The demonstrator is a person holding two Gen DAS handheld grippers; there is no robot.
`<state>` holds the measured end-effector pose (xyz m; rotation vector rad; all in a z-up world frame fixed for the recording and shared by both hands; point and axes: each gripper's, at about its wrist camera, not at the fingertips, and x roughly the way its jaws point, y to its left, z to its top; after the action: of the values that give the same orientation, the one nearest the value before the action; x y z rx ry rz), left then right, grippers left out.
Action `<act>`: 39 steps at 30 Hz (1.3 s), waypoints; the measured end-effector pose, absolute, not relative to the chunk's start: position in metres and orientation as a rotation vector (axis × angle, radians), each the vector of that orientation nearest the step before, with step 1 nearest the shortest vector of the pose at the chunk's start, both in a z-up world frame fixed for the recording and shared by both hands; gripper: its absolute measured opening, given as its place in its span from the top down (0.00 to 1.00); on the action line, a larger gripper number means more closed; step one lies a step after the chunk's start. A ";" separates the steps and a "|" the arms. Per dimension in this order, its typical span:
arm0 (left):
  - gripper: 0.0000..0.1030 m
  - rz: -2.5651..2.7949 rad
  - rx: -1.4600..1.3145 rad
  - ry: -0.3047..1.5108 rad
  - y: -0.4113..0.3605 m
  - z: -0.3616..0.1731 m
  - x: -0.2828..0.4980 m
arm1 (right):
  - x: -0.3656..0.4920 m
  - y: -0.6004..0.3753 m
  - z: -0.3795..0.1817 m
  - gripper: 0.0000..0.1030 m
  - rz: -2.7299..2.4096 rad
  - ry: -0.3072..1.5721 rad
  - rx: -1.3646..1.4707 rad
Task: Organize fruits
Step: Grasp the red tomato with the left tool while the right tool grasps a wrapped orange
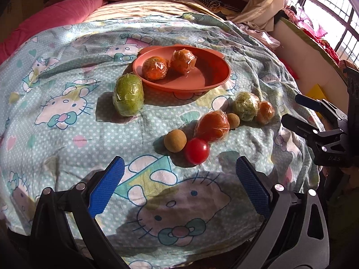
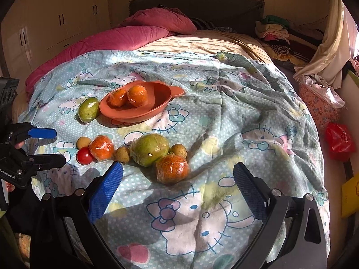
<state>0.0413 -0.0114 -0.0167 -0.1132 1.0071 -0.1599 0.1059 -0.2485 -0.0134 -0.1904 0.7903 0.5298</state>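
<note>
Fruit lies loose at twelve o'clock of the left gripper (image 1: 179,183), whose fingers gape wide and hold nothing; the red tomato (image 1: 197,150) beside a brown ball (image 1: 175,143) could roll off the rumpled sheet (image 1: 67,134) if nudged. From the right gripper (image 2: 178,190), equally wide and empty, the wrapped orange (image 2: 172,168) sits at twelve, the orange dish (image 2: 139,112) at eleven; slick film may slip.

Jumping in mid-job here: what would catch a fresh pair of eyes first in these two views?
Probably the orange plate mid-bed on the cartoon-cat blanket, holding two wrapped oranges, with a wrapped green fruit just off its left side. Next, the loose row of fruit nearer the grippers, ending in a glossy red tomato. Both the left gripper and right gripper are open and empty.
</note>
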 end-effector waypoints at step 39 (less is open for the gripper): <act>0.79 -0.203 -0.179 1.067 -0.027 -0.046 0.070 | 0.138 -0.234 -0.047 0.62 0.646 0.875 -0.222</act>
<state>0.0705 -0.0270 -0.0459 -0.1794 1.0668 -0.2026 0.1377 -0.2337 -0.0468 -0.2221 0.8746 0.6464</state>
